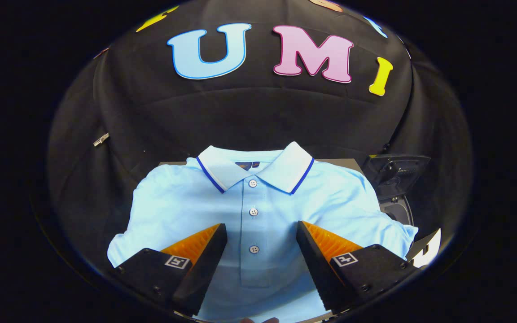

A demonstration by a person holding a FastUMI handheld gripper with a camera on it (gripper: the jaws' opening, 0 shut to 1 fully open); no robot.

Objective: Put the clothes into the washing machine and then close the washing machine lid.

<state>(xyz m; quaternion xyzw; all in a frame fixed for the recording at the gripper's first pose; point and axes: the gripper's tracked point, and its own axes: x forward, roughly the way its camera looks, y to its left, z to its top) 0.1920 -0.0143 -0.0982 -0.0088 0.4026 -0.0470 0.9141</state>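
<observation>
Now my gripper [262, 251] hangs wide open over the light-blue short-sleeved polo shirt [258, 211], holding nothing; its fingers flank the buttoned placket, the lowest button lying between them. Shirt: spread flat, collar at the far side, on a table [348, 161] whose far edge shows beyond the shoulders. Dark washing machine [395, 188]: to the right, just past the right sleeve, its lid apparently raised. I judge the knit fabric light, limp and easily bunched; a pinch at the chest, gathering a fold beside the placket, should lift it, with sleeves trailing.
</observation>
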